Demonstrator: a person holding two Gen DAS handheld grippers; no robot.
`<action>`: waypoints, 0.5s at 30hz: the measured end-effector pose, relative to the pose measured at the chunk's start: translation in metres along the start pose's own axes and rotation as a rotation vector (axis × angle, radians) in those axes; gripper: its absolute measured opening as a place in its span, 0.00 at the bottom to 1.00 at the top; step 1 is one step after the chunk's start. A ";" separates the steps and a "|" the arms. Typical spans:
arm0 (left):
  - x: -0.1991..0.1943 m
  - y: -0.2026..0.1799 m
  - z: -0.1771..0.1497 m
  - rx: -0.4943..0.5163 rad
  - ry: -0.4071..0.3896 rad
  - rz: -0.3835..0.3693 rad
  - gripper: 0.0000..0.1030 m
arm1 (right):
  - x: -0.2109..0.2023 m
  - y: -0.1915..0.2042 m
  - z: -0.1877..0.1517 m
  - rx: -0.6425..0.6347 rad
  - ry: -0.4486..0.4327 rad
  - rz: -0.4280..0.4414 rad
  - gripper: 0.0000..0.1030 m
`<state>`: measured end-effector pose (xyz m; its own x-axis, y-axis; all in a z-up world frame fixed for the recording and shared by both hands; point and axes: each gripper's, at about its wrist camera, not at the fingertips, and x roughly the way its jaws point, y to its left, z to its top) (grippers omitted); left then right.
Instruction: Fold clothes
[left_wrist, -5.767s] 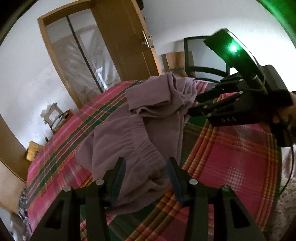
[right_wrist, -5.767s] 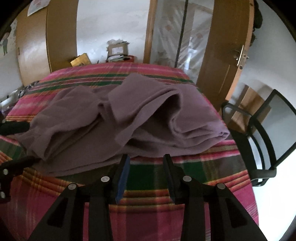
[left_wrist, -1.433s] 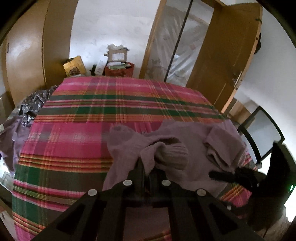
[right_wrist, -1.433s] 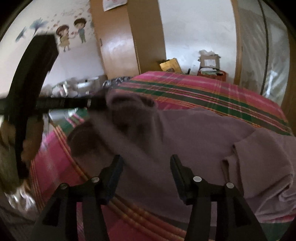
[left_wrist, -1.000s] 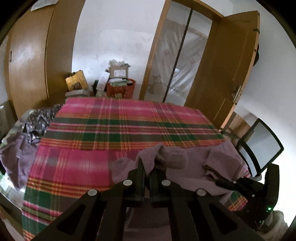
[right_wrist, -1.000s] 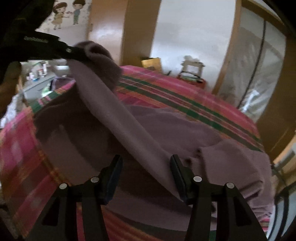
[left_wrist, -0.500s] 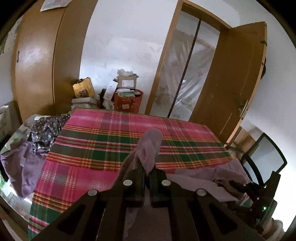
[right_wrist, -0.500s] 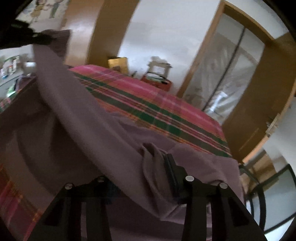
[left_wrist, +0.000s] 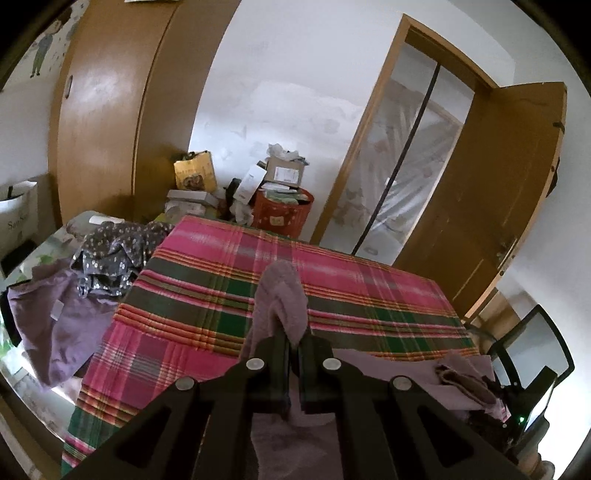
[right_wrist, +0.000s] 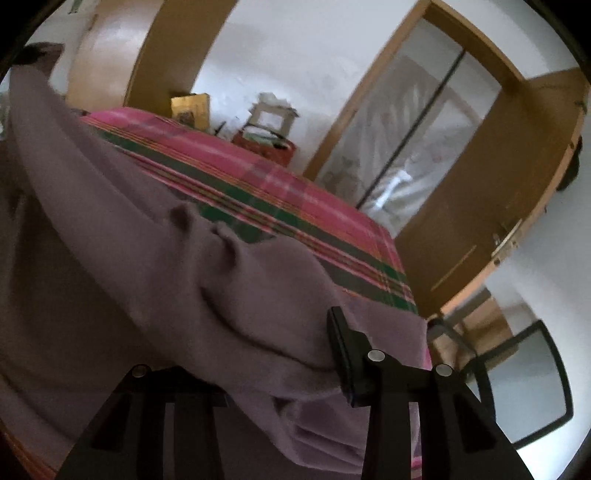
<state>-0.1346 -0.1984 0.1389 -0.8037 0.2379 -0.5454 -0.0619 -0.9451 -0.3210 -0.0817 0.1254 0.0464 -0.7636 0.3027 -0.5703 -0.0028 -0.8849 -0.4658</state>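
Pinching a fold of the purple sweater (left_wrist: 282, 295) tight in the left gripper (left_wrist: 291, 354), up above the pink and green checked blanket (left_wrist: 229, 288). Bunching up past the shut tips. Draping down from there, wide and soft, over the near part of the blanket. Gripping another bit of sweater between the fingers of the right gripper (right_wrist: 280, 354), with cloth hiding the left finger. Showing part of a word, "San", on a white bag (left_wrist: 18, 218) far left. Lying in a heap beside the blanket: spotted grey clothes (left_wrist: 114, 254) and a purple top (left_wrist: 55, 325). Sitting behind: a red basket (left_wrist: 282, 218), too small to read.
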 end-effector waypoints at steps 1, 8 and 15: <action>0.001 0.001 -0.001 0.001 0.002 0.002 0.03 | 0.002 -0.003 -0.001 0.004 0.006 -0.009 0.41; 0.005 0.005 -0.005 0.000 0.013 0.020 0.03 | 0.003 -0.028 -0.011 0.081 0.055 0.073 0.52; 0.012 0.008 -0.013 0.006 0.035 0.053 0.03 | -0.005 -0.055 -0.031 0.203 0.111 0.232 0.52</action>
<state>-0.1374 -0.1997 0.1197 -0.7846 0.1953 -0.5884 -0.0236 -0.9578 -0.2864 -0.0578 0.1836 0.0540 -0.6836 0.1113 -0.7213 0.0259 -0.9840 -0.1764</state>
